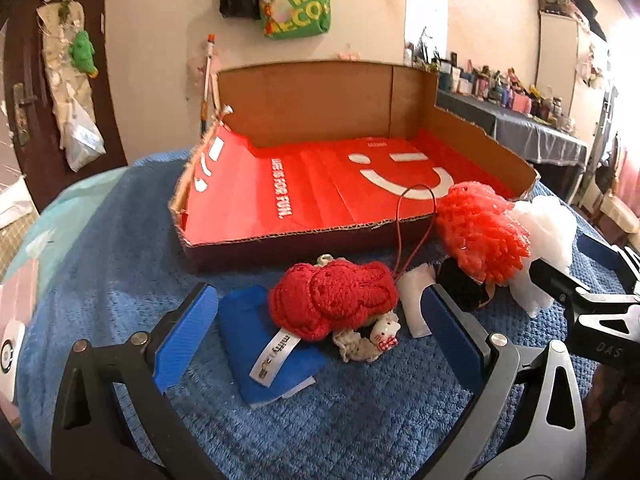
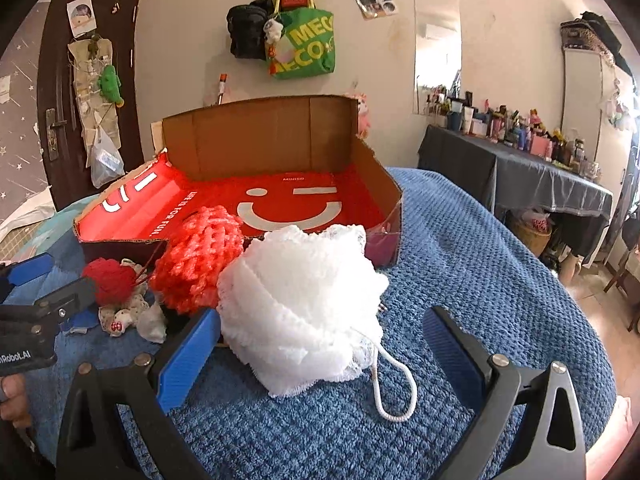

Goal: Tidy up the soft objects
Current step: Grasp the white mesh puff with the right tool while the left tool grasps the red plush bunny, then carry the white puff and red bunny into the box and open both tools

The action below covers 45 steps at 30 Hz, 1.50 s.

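A cardboard box [image 1: 296, 236] with a red smiley lining lies on the blue blanket; it also shows in the right wrist view [image 2: 384, 184]. In front of it lie a red knitted plush [image 1: 332, 300], a small white kitten charm [image 1: 384, 334], a blue cloth [image 1: 256, 344], a red mesh pouf [image 1: 480, 232] and a white mesh pouf [image 2: 300, 300]. My left gripper [image 1: 320, 340] is open, its fingers either side of the red plush. My right gripper [image 2: 320, 352] is open around the white pouf, whose cord loop [image 2: 392, 392] trails forward.
A dark-draped table [image 2: 520, 176] crowded with bottles stands to the right. Bags [image 2: 300, 40] hang on the wall behind the box. A dark door [image 2: 52, 100] is at left. Blue blanket [image 2: 460, 260] spreads right of the box.
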Tool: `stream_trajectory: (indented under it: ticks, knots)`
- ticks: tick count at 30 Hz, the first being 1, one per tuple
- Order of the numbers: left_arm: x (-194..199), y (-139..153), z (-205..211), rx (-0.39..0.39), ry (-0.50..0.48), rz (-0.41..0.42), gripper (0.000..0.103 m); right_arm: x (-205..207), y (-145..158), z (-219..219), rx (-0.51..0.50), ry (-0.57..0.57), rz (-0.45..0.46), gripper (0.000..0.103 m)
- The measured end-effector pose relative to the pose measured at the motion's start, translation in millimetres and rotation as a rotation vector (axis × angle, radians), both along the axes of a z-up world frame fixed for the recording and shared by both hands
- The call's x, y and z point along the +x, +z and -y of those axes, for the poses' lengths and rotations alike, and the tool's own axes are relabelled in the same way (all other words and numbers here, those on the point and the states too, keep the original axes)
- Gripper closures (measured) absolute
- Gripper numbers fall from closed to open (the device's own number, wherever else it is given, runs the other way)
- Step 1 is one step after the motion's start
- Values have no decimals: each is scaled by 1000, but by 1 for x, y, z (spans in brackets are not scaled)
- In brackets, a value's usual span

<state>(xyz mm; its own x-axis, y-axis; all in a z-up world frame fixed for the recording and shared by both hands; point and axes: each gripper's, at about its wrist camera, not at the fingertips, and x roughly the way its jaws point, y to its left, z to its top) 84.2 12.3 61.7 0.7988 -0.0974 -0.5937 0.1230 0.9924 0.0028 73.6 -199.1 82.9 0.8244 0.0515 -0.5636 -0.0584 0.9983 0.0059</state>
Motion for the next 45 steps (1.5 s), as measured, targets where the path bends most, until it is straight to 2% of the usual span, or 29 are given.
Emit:
stream_trajectory:
  ticks: [3,6,11,16,19,25,38,45]
  knots:
    - [10,-2,0,-8,-23,-49,0,6,1,2,7,18,-18,0]
    - [20,-5,3,-9,-53,-100,5,13,1,2,19,41,-39,0]
    - [34,-11,5,17,-65,-155,28,27,-7,9,77,80,-112,0]
    - [41,-19,6,-9,-88,-200,32,32,-14,17,170,125,-149,27]
    - [40,-18,4,-21,-90,-192,33,31,-13,22,215,145,-143,39]
    - [35,-9,1,-36,-87,-169,33,23,0,25,213,156,-93,48]
    - [23,11,0,-46,-94,-112,33,17,20,25,206,155,-23,50]
    - [24,33,0,-23,-103,-44,33,23,41,24,179,169,32,50]
